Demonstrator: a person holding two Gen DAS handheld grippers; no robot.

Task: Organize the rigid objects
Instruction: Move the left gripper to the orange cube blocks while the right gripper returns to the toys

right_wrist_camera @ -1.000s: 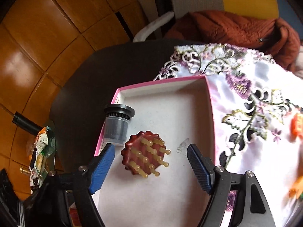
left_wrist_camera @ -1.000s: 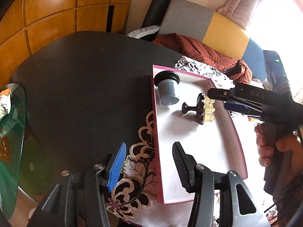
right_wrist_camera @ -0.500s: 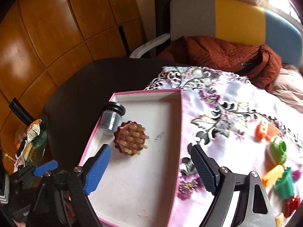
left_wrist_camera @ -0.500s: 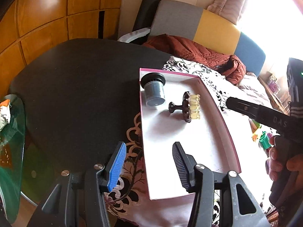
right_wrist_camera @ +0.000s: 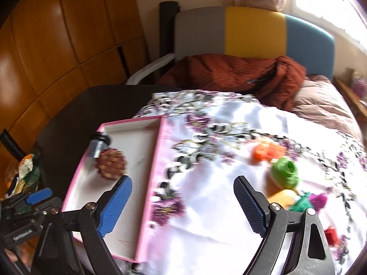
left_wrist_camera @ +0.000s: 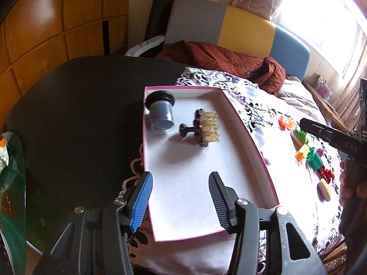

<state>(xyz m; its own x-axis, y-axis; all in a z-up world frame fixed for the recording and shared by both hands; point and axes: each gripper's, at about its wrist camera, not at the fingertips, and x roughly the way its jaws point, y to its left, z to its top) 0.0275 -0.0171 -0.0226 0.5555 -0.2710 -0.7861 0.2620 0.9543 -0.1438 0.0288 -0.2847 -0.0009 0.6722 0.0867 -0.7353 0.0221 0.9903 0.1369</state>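
A pink-rimmed white tray (left_wrist_camera: 252,146) (right_wrist_camera: 158,160) lies on a floral cloth. Inside it, at the far end, a grey black-capped jar (left_wrist_camera: 160,112) (right_wrist_camera: 98,145) lies on its side beside a dark red brush with yellow pegs (left_wrist_camera: 204,129) (right_wrist_camera: 111,163). Small coloured toys (left_wrist_camera: 309,153) (right_wrist_camera: 284,171) are scattered on the cloth to the tray's right. My left gripper (left_wrist_camera: 181,200) hangs open and empty over the tray's near end. My right gripper (right_wrist_camera: 182,206) is over the cloth between tray and toys, its jaws opening with nothing between them; its body (left_wrist_camera: 332,137) shows at the left view's right edge.
A dark round table (left_wrist_camera: 75,119) carries the cloth. Behind it a rust-brown jacket (right_wrist_camera: 231,75) lies on a grey, yellow and blue bench (right_wrist_camera: 252,29). Wooden panels (right_wrist_camera: 57,36) stand at the left. A glass side table with clutter (left_wrist_camera: 9,183) is at the far left.
My right gripper has drawn back from the brush and swung right over the cloth, its jaws widening. The left gripper has pulled back a little; more of the tray shows.
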